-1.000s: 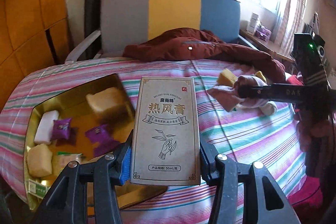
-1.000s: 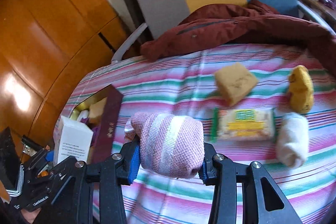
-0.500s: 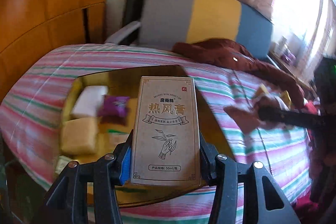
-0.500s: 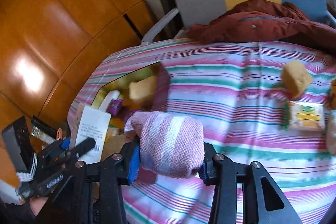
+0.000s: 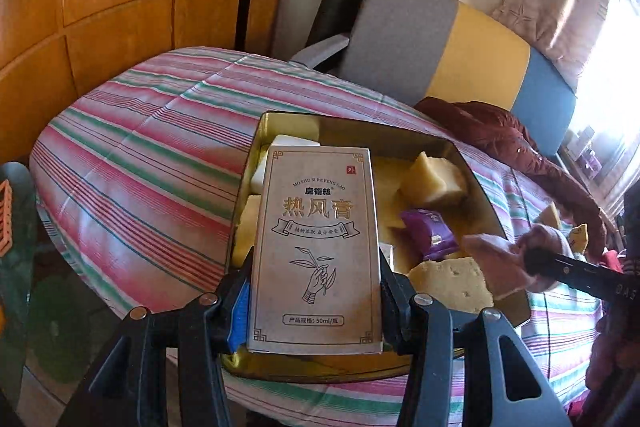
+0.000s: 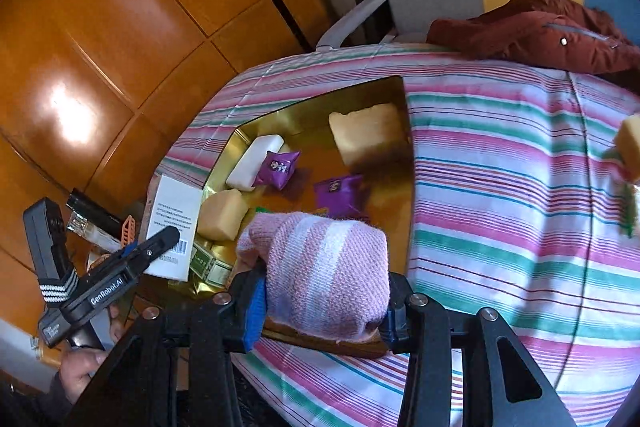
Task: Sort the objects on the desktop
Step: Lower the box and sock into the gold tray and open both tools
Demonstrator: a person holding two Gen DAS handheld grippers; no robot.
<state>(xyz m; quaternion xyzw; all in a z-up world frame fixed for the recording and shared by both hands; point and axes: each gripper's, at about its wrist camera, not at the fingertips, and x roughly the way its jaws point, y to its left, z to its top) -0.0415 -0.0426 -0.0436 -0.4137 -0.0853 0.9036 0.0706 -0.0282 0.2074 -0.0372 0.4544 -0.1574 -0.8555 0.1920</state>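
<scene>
Desktop objects are seen partly gathered in a gold tin tray [image 5: 476,163] set on a striped tablecloth [image 5: 152,163]. A tan cardboard box [image 5: 318,247] printed with Chinese characters and a hand-and-sprig drawing is clamped upright between the jaws of the left gripper [image 5: 316,307], held above the near end of the tray. A rolled pink-and-white striped sock [image 6: 326,267] is gripped by the right gripper [image 6: 324,311], its pads pressed against both sides of the roll — it is held over the tray's near edge.

Inside the tray, yellow sponge blocks [image 6: 366,133], a white bar [image 6: 256,163] and two purple snack packets [image 6: 278,167] are lying loose; the packets are apart from each other, and one lies just beside the white bar. Small green-labelled packs [image 6: 208,263] are seen at the tray's near corner. From the right wrist view, the box's white back with a barcode is visible beside the tray. Another yellow sponge [image 6: 628,147] is left on the cloth, well apart from the tray. A dark red jacket [image 6: 532,31] is draped at the table's far side, before a grey, yellow and blue chair back [image 5: 460,47]. Wooden panelling [image 6: 100,27] is seen behind — its surface is glossy.
</scene>
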